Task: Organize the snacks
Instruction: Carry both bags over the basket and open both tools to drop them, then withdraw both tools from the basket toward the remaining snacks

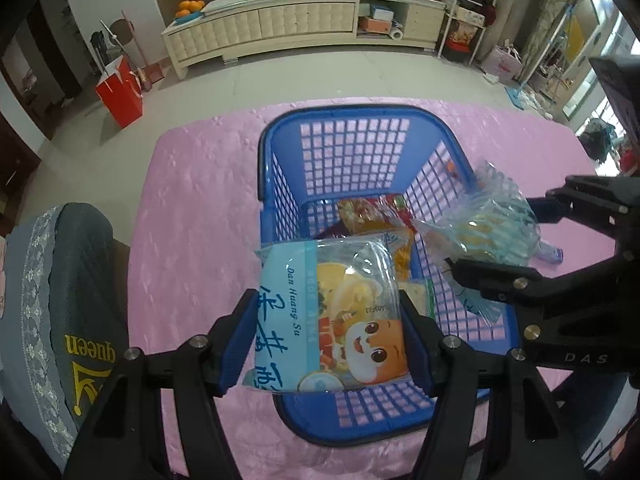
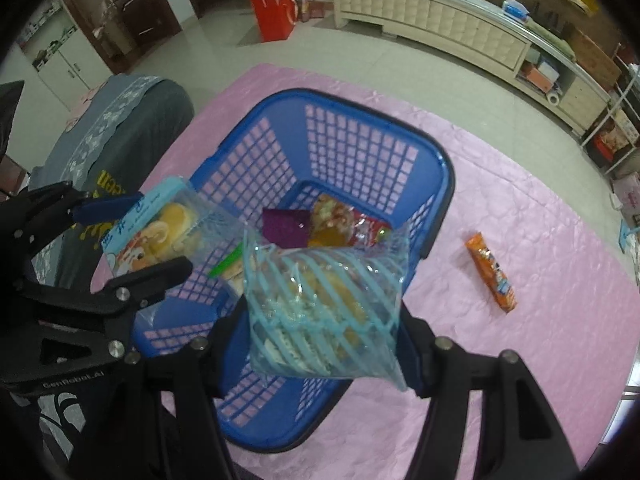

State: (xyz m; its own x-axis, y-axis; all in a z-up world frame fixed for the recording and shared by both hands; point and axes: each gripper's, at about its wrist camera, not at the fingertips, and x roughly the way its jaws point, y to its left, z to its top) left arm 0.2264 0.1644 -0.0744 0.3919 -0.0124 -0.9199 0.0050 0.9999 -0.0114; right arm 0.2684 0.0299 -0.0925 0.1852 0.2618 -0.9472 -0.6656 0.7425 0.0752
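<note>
Basket (image 1: 276,168) rim under your two clamped packets, blue cartoon packet (image 1: 332,320) in left gripper (image 1: 332,344), striped bag (image 2: 320,308) in right gripper (image 2: 324,344), bare pink cloth (image 2: 500,360) lower right.

You are looking at "Dan Huang Su" printed in dark letters down the pale blue snack packet (image 1: 320,316), beside large blue Chinese characters. The grey chair cover (image 1: 76,320) is showing "queen" in yellow, upside down. The black gripper body (image 1: 576,344) at right is carrying "DAS"; the one (image 2: 60,364) in the right wrist view is reading "GenRobot.AI".
</note>
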